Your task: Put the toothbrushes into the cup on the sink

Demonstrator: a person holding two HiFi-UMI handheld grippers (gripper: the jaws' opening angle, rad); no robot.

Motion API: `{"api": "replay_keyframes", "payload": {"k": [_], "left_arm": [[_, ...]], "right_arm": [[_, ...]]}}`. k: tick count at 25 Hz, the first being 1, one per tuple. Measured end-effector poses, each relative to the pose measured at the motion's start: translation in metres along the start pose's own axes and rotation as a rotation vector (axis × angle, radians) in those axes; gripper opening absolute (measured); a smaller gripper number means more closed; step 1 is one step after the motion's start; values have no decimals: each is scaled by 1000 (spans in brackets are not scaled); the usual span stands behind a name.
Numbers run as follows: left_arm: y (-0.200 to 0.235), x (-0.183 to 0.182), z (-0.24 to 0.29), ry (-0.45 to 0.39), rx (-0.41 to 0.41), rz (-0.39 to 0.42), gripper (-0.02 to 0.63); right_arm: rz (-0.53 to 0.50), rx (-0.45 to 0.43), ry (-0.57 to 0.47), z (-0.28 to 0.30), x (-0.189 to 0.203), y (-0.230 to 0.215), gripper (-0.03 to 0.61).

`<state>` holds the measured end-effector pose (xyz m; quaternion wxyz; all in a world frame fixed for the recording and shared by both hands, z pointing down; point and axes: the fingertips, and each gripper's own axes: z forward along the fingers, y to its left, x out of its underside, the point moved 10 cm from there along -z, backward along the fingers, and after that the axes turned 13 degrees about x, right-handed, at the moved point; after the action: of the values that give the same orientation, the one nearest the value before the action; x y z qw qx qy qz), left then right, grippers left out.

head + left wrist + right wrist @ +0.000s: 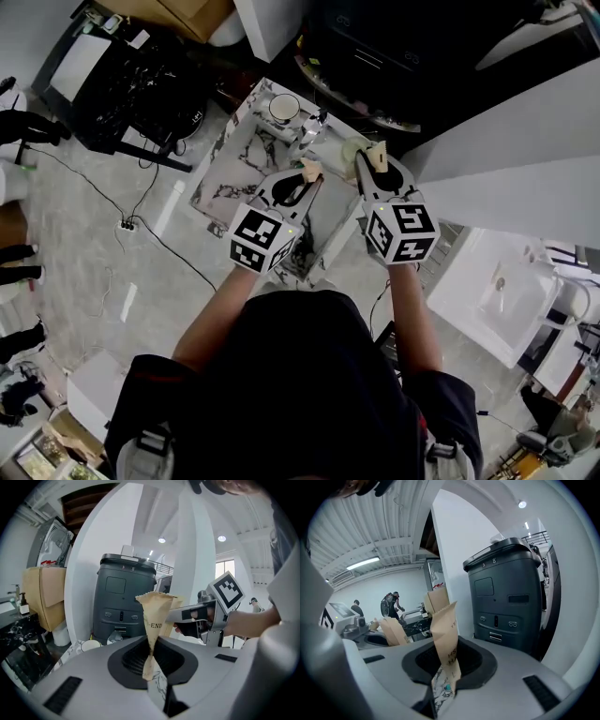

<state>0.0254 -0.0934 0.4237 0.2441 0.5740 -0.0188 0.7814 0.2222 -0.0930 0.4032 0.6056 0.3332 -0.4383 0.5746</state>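
Both grippers hang side by side over the marble sink counter. My left gripper is shut on a toothbrush in a tan paper wrapper that stands up between the jaws. My right gripper is shut on a second paper-wrapped toothbrush. In the left gripper view the right gripper shows just beyond the left one's packet. The white cup stands at the counter's far end, beyond both grippers, and shows small in the left gripper view.
A chrome faucet rises between the cup and the grippers. A dark grey machine stands behind the counter beside a white column. Cables and a power strip lie on the floor to the left. People stand far off.
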Motion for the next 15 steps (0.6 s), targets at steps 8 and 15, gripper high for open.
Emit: {"api": "replay_keyframes", "payload": {"k": [8,15], "left_arm": [[9,-2,17,7,-6,-18,41],[14,-1,19,22,-31,-26,41]], "right_arm": [[1,-2,-23,19,-14,-18,81],[-13,5,-31,32,-16,-26,81]]}}
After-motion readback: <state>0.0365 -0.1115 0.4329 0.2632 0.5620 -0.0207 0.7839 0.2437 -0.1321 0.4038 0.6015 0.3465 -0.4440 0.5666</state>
